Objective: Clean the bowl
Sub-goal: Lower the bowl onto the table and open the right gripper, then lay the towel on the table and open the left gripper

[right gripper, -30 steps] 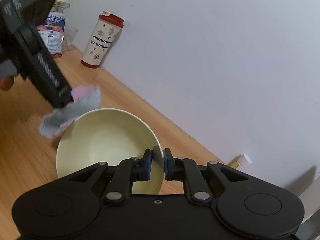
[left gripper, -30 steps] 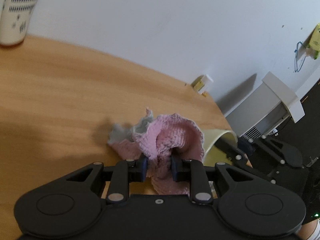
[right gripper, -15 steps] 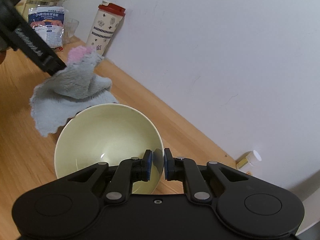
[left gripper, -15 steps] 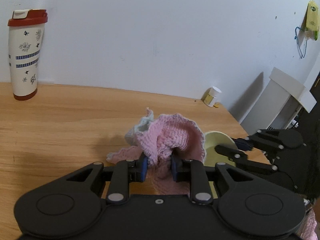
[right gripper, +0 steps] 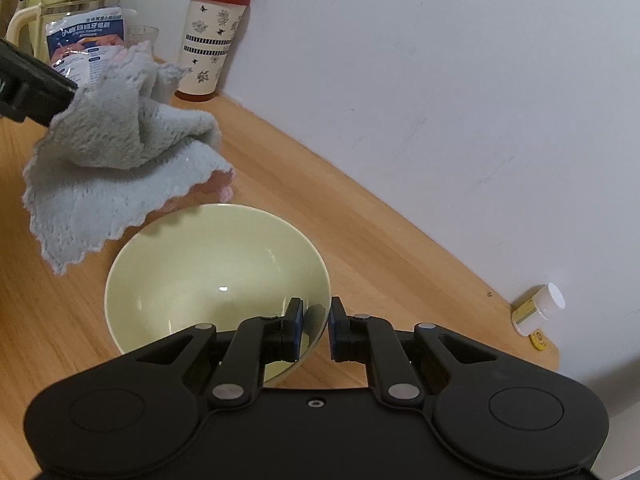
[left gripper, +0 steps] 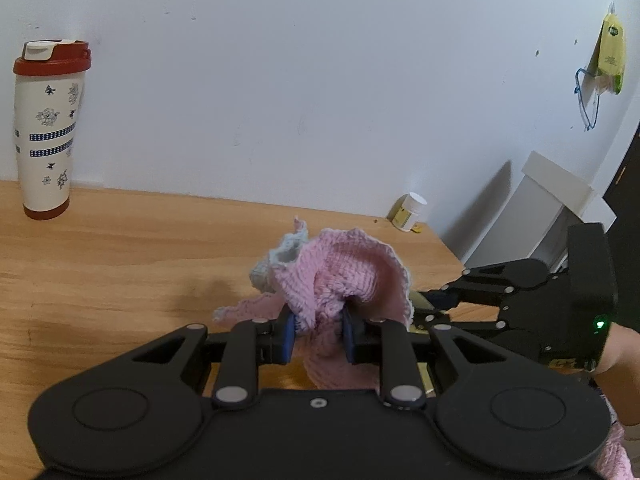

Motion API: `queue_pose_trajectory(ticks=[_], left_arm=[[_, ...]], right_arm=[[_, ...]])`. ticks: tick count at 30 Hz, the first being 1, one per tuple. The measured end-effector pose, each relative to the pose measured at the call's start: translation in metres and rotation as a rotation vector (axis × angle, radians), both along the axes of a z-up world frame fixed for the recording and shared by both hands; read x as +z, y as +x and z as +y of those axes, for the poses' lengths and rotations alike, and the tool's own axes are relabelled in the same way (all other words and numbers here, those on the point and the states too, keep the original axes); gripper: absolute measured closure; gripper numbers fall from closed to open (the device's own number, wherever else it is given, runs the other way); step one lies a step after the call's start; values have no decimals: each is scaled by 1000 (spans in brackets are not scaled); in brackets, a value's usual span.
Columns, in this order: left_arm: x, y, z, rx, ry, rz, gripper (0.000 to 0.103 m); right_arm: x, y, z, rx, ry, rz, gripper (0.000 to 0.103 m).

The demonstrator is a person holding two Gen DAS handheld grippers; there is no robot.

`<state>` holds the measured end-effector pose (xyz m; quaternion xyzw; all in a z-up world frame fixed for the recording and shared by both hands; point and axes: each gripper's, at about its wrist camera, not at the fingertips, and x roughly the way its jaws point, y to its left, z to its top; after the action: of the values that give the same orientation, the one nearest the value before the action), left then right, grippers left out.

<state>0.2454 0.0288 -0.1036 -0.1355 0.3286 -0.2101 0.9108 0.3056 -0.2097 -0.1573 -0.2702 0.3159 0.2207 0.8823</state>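
The right gripper (right gripper: 316,330) pinches the pale green bowl (right gripper: 208,280) by its rim. The left gripper (left gripper: 316,334) clamps a pink-and-grey cloth (right gripper: 116,164), hanging just above the bowl's far rim.

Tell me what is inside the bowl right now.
Nothing shows inside the bowl: bare pale glaze with a light glint. The cloth hangs beyond its far rim, not in it. The right tongs pinch the near rim and hide that strip.

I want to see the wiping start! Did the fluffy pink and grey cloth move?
Yes. In the right wrist view the fluffy pink and grey cloth has risen and come nearer, its edge now by the pale green bowl's far rim, held by the left gripper.
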Motion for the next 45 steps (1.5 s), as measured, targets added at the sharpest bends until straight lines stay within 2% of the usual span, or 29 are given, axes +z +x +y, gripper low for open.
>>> queue_pose_trajectory(ticks=[12, 21, 23, 25, 28, 32, 34, 39, 40, 41, 42, 43, 45], left_arm=[[2, -1, -1, 12, 30, -8, 81], [0, -4, 8, 54, 46, 11, 81], [-1, -4, 15, 74, 35, 32, 81], [-2, -5, 18, 99, 64, 24, 81], [-6, -7, 22, 139, 116, 28, 81], [-13, -8, 29, 154, 121, 48, 81], [-20, -7, 31, 183, 164, 55, 81], [-32, -9, 38, 244, 208, 84, 81], [-34, -9, 39, 256, 217, 90, 79], [-36, -10, 40, 269, 226, 96, 71], [-39, -10, 42, 281, 235, 102, 58], [-41, -10, 43, 293, 243, 108, 51], [-46, -11, 46, 317, 261, 120, 32]], right_arm=[[-6, 0, -8, -24, 54, 31, 85], [-5, -2, -13, -49, 98, -1, 85], [-3, -5, -15, -52, 123, -30, 79], [5, -7, -21, -75, 183, -34, 62], [13, -15, -26, -111, 260, -43, 59], [20, -30, -32, -148, 351, -52, 50], [20, -37, -33, -174, 385, -56, 49], [17, -57, -34, -199, 455, -45, 41], [16, -61, -35, -209, 467, -46, 36], [14, -62, -35, -216, 474, -44, 35], [12, -64, -35, -226, 484, -37, 35], [9, -66, -36, -238, 496, -28, 35], [7, -68, -36, -259, 517, -21, 34]])
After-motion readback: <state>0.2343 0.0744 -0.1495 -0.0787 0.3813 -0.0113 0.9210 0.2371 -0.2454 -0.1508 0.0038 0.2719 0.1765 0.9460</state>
